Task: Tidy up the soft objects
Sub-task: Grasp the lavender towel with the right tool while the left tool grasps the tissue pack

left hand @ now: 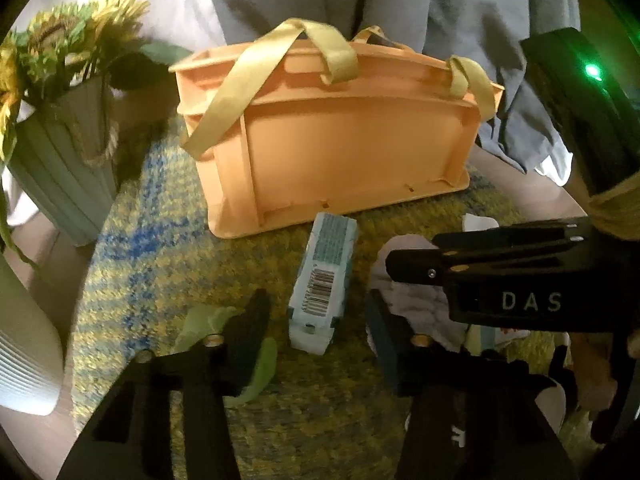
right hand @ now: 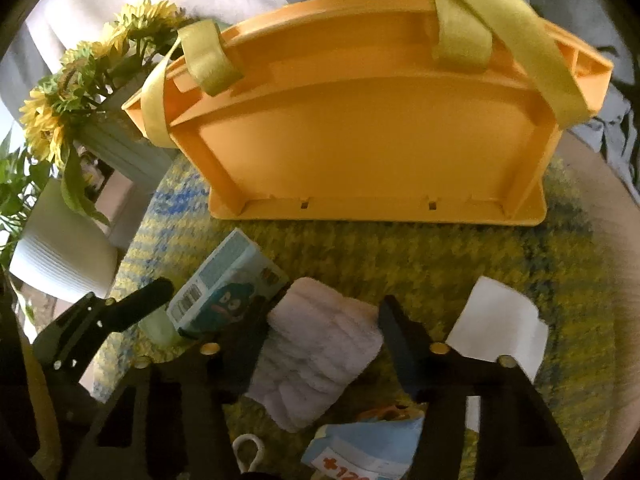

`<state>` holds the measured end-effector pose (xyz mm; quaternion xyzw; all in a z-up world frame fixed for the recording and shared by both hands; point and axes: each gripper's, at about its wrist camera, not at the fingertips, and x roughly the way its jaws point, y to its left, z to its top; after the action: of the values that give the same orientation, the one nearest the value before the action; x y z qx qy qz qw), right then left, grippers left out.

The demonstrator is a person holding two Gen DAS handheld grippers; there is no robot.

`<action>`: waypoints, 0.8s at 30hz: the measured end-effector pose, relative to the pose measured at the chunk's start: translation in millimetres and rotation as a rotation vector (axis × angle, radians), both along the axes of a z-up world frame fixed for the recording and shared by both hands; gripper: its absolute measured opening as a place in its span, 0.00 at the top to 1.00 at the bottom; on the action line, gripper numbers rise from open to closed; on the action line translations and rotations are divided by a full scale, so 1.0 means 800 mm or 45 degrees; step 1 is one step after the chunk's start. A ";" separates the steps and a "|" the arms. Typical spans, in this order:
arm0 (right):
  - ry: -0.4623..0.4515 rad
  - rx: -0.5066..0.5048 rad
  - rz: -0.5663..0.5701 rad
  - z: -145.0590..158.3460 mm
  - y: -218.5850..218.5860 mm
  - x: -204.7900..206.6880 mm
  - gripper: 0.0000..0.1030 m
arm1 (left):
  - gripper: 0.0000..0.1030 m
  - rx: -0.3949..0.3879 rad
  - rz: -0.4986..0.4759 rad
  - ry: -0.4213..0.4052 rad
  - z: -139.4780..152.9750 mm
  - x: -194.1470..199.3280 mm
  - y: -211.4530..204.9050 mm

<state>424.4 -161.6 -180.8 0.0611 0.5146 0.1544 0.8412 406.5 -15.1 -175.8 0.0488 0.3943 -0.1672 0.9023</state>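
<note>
An orange plastic basket (left hand: 332,136) with yellow fabric handles stands on a yellow-blue knitted mat (left hand: 160,264); it also shows in the right wrist view (right hand: 360,148). A light blue tissue pack (left hand: 324,284) lies in front of it, between the open fingers of my left gripper (left hand: 316,312). A green cloth (left hand: 212,320) lies by the left finger. My right gripper (right hand: 324,320) is open around a folded pale pink towel (right hand: 320,348). The tissue pack (right hand: 224,284) lies to its left, a white folded cloth (right hand: 500,328) to its right.
A ribbed pot of sunflowers (left hand: 60,152) stands left of the basket, a white ribbed pot (right hand: 60,252) nearer. A blue printed packet (right hand: 368,448) lies near the right gripper's base. Grey and white fabric (left hand: 460,8) hangs behind the basket.
</note>
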 end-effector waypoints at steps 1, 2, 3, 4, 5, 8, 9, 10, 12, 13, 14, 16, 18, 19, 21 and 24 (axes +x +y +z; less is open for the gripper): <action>0.001 0.002 -0.001 -0.001 0.000 0.000 0.56 | 0.65 -0.014 0.001 0.018 -0.002 0.002 0.000; 0.000 0.003 -0.001 -0.001 0.000 -0.001 0.58 | 0.67 -0.020 0.004 0.028 -0.003 0.002 0.000; 0.000 0.001 0.001 -0.001 -0.001 -0.002 0.62 | 0.72 -0.021 0.010 0.032 -0.004 0.002 0.000; 0.001 -0.003 0.004 0.000 0.000 -0.003 0.66 | 0.72 -0.020 0.016 0.030 -0.004 0.002 0.000; 0.000 -0.006 0.009 0.000 0.000 -0.003 0.68 | 0.72 -0.022 0.019 0.030 -0.004 0.002 -0.001; -0.009 -0.012 0.013 0.002 -0.002 -0.006 0.72 | 0.73 -0.031 0.029 0.036 -0.003 0.002 0.000; -0.011 -0.011 0.012 0.003 -0.003 -0.007 0.73 | 0.73 -0.035 0.034 0.038 -0.002 0.002 0.000; -0.017 -0.011 0.013 0.005 -0.003 -0.008 0.74 | 0.73 -0.038 0.038 0.038 -0.001 0.002 0.000; -0.038 -0.019 0.018 0.009 -0.002 -0.011 0.74 | 0.74 -0.044 0.048 0.035 0.002 0.001 0.001; -0.052 -0.028 0.022 0.012 -0.001 -0.012 0.75 | 0.74 -0.047 0.052 0.033 0.004 0.000 0.002; -0.062 -0.031 0.024 0.015 -0.001 -0.013 0.75 | 0.74 -0.049 0.059 0.030 0.006 -0.001 0.003; -0.075 -0.035 0.028 0.018 -0.002 -0.015 0.75 | 0.74 -0.055 0.068 0.023 0.011 -0.003 0.004; -0.091 -0.035 0.024 0.022 -0.002 -0.017 0.76 | 0.74 -0.060 0.077 0.012 0.017 -0.005 0.005; -0.102 -0.034 0.019 0.025 -0.003 -0.018 0.76 | 0.74 -0.062 0.078 0.006 0.019 -0.006 0.005; -0.120 -0.033 0.013 0.030 -0.005 -0.020 0.76 | 0.74 -0.067 0.080 -0.010 0.026 -0.009 0.005; -0.150 -0.029 0.004 0.041 -0.009 -0.023 0.76 | 0.74 -0.069 0.084 -0.039 0.036 -0.014 0.004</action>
<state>405.9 -169.1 -148.4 0.0414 0.4661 0.1530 0.8704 395.7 -12.1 -147.4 0.0139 0.3773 -0.1473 0.9142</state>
